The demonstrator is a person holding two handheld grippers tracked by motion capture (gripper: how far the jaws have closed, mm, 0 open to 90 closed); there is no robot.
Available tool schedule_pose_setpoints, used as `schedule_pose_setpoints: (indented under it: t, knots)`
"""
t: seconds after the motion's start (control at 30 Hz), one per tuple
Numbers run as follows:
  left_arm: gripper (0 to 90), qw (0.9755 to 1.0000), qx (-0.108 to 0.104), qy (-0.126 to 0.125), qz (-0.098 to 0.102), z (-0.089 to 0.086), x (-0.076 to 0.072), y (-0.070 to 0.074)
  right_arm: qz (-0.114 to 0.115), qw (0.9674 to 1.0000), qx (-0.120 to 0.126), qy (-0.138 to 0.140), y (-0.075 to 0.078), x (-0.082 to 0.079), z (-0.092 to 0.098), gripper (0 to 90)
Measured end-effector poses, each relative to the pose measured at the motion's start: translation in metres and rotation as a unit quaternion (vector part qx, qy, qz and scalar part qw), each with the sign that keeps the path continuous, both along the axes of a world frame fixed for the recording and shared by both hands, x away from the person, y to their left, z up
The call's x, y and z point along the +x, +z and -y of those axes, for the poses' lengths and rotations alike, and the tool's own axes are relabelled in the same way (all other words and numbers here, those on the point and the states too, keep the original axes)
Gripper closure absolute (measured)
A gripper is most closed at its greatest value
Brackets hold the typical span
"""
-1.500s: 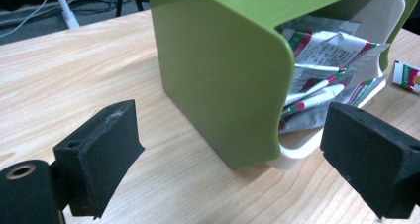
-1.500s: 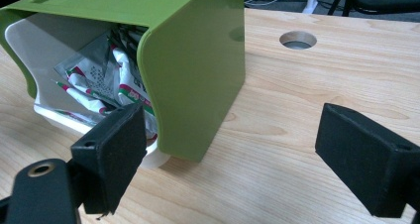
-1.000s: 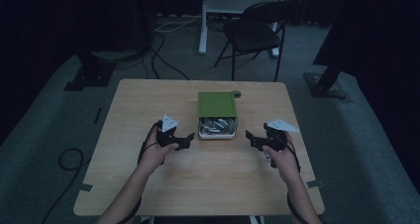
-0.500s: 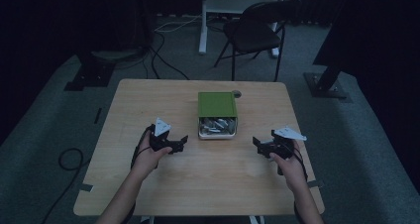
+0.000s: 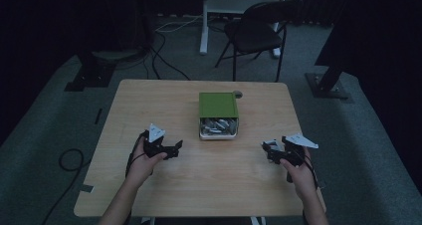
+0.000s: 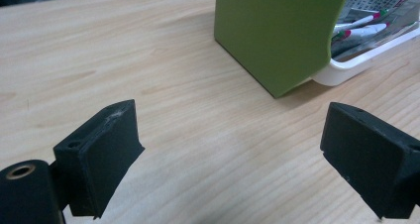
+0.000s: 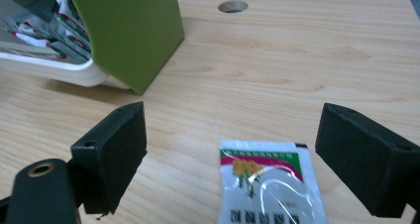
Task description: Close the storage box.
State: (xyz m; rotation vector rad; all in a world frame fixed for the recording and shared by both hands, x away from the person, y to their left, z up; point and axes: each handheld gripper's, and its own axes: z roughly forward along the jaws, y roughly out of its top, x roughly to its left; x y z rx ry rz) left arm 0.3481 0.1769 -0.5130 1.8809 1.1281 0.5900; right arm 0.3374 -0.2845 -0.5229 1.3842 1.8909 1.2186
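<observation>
White-and-green foil sachet (image 7: 270, 182) flat on wooden surface (image 7: 297, 60) between my released right tool (image 7: 230, 157); left tool (image 6: 233, 154) released, empty.

A white sachet (image 7: 270, 184) with a green and pink band and a yellow flower print is seen lying flat on the table (image 7: 307, 60), between the wide-open jaws of the right hand-held gripper (image 7: 230, 154). More sachets (image 5: 218, 127) are piled in a white tray (image 5: 219, 135) half covered by a green lid (image 5: 218, 104).
</observation>
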Motion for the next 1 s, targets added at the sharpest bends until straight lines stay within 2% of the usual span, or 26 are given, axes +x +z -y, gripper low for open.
schedule_pose_setpoints:
  t: [0.1, 0.43, 0.7, 0.8, 0.9, 1.0]
  knots:
    - [8.9, 1.0000, 0.006, 0.005, -0.004, -0.004, -0.004, -0.002, -0.002, 1.0000, 0.002, -0.005, -0.002, -0.005, 0.005, 12.3]
    - [8.9, 0.9993, 0.004, 0.037, -0.007, -0.025, -0.019, -0.006, -0.016, 0.9994, -0.006, -0.030, -0.014, -0.022, 0.024, 12.3]
    - [8.9, 0.9974, 0.012, 0.068, -0.021, -0.044, -0.030, -0.012, -0.030, 0.9987, -0.018, -0.036, -0.023, -0.030, 0.034, 12.3]
    - [8.9, 0.9966, 0.005, 0.079, -0.025, -0.053, -0.035, -0.014, -0.035, 0.9982, -0.023, -0.042, -0.025, -0.035, 0.039, 12.3]
    - [8.9, 0.9952, 0.013, 0.093, -0.030, -0.063, -0.040, -0.016, -0.042, 0.9975, -0.032, -0.047, -0.027, -0.039, 0.042, 12.3]
    - [8.9, 0.9938, 0.018, 0.105, -0.035, -0.073, -0.046, -0.018, -0.045, 0.9971, -0.032, -0.053, -0.030, -0.042, 0.045, 12.3]
